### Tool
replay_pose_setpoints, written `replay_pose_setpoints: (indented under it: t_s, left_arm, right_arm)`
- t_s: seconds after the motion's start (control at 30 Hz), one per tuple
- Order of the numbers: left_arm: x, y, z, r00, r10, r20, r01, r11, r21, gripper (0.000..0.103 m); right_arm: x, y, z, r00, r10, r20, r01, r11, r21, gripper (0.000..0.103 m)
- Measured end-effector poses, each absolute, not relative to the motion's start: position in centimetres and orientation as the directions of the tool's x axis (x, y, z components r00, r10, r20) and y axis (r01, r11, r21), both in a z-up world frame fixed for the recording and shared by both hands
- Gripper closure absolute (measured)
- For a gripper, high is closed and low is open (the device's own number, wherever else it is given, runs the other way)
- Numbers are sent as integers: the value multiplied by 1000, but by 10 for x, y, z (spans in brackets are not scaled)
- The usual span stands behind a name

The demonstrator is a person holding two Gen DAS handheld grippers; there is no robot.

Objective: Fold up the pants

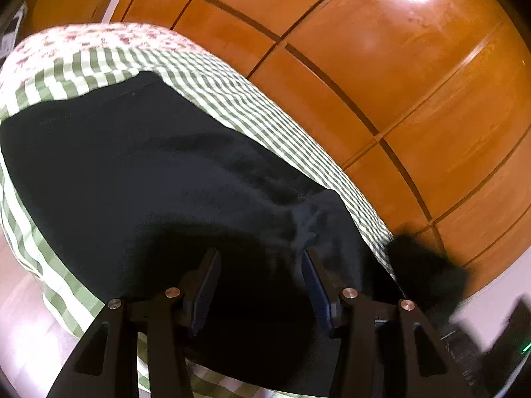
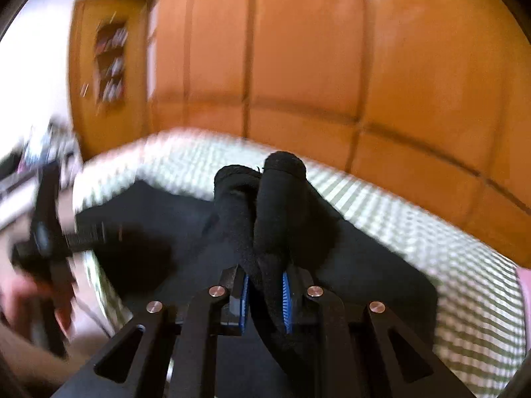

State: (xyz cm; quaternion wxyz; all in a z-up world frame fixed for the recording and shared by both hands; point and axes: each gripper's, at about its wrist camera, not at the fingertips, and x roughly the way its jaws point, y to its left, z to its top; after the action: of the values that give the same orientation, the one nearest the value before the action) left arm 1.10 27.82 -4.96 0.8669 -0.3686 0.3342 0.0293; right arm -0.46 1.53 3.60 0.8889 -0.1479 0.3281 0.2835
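Observation:
Black pants (image 1: pixel 149 165) lie spread on a green-and-white checked cover (image 1: pixel 232 93). My left gripper (image 1: pixel 260 265) hangs open just above the near part of the pants, with nothing pinched between its fingers. In the right wrist view my right gripper (image 2: pixel 265 285) is shut on a bunched fold of the pants (image 2: pixel 278 199), which rises in two thick rolls from between the blue pads (image 2: pixel 286 295). The rest of the pants (image 2: pixel 159 219) lies flat beyond. The left gripper (image 2: pixel 49 242) shows blurred at the left, held by a hand (image 2: pixel 20 298).
A wall of orange wooden wardrobe doors (image 1: pixel 365 66) stands right behind the checked cover (image 2: pixel 431 232). A floral cloth (image 1: pixel 83 39) lies at the far end. A bookshelf (image 2: pixel 109 63) stands at the back left. Pale floor (image 1: pixel 20 315) shows beside the cover's edge.

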Motion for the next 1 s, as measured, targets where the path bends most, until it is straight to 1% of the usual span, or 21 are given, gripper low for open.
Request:
replay_pose_setpoints:
  t_s: [0.07, 0.1, 0.13, 0.17, 0.23, 0.27, 0.33, 0.4, 0.43, 0.47, 0.53, 0.6, 0.7, 0.77, 0.8, 0.83, 0.87, 0.9, 0.93, 0.97, 1.0]
  left_arm:
    - [15, 277, -51, 773, -222, -594, -286, 715, -638, 50]
    - [16, 275, -52, 770, -235, -593, -278, 712, -644, 48]
    - [19, 272, -51, 766, -258, -589, -263, 710, -654, 46]
    - [21, 270, -51, 765, -275, -582, -249, 707, -662, 44]
    - [26, 263, -49, 764, -328, -556, -200, 699, -686, 42]
    - [30, 260, -48, 761, -352, -546, -180, 693, -698, 42]
    - [40, 250, -47, 746, -419, -517, -133, 668, -733, 38]
    - [49, 240, -45, 727, -471, -500, -102, 646, -756, 34]
    - [55, 232, -45, 710, -506, -489, -78, 634, -769, 32]
    - [60, 226, -45, 697, -528, -486, -63, 629, -775, 30]
    - [74, 211, -46, 656, -566, -500, -44, 633, -773, 29]
    - [84, 196, -49, 620, -594, -513, -27, 637, -770, 28]
    - [94, 178, -54, 586, -604, -541, -25, 653, -757, 28]
    - [99, 164, -56, 579, -573, -580, -25, 698, -715, 31]
    - [100, 158, -55, 585, -553, -593, -13, 725, -689, 31]
    - [99, 152, -54, 585, -542, -604, 1, 744, -668, 42]
    - [100, 147, -53, 573, -541, -616, 16, 758, -652, 75]
    - [101, 142, -52, 546, -537, -642, 26, 778, -628, 86]
    - [101, 142, -48, 549, -531, -645, 23, 782, -623, 84]
    - [96, 145, -42, 567, -545, -618, 28, 763, -646, 85]
    - [90, 149, -32, 589, -565, -578, 42, 736, -676, 85]
  right_arm:
    - [-1, 38, -15, 483, 342, -806, -662, 746, -79, 57]
    - [-16, 41, -22, 562, 347, -751, -663, 732, -158, 53]
    - [-25, 42, -21, 603, 359, -712, -665, 719, -202, 46]
    - [-31, 46, -23, 601, 350, -718, -684, 691, -236, 44]
    - [-32, 43, -17, 590, 356, -725, -696, 679, -234, 45]
    - [-29, 35, -13, 555, 381, -740, -705, 687, -175, 44]
    - [-24, 15, -8, 504, 449, -738, -690, 723, -31, 44]
    - [-21, -10, 4, 466, 538, -703, -645, 750, 146, 44]
    - [-21, -30, 10, 462, 584, -668, -612, 755, 237, 44]
    - [-22, -41, 14, 474, 597, -647, -592, 760, 268, 44]
    - [-28, -64, 22, 529, 590, -610, -549, 786, 285, 44]
    - [-39, -92, 33, 600, 554, -577, -495, 824, 276, 44]
    - [-46, -121, 43, 659, 503, -559, -420, 863, 281, 45]
    - [-44, -139, 39, 676, 471, -566, -352, 882, 314, 49]
    - [-40, -142, 35, 672, 462, -579, -329, 886, 326, 57]
    - [-35, -148, 28, 659, 447, -605, -291, 893, 343, 67]
    - [-26, -153, 17, 636, 433, -639, -247, 898, 363, 72]
    - [-24, -157, 9, 615, 422, -666, -212, 902, 376, 83]
    - [-18, -162, 2, 602, 408, -686, -174, 906, 386, 97]
    - [-15, -168, 0, 603, 409, -685, -146, 901, 410, 102]
    - [-16, -174, 2, 604, 417, -679, -134, 893, 430, 103]
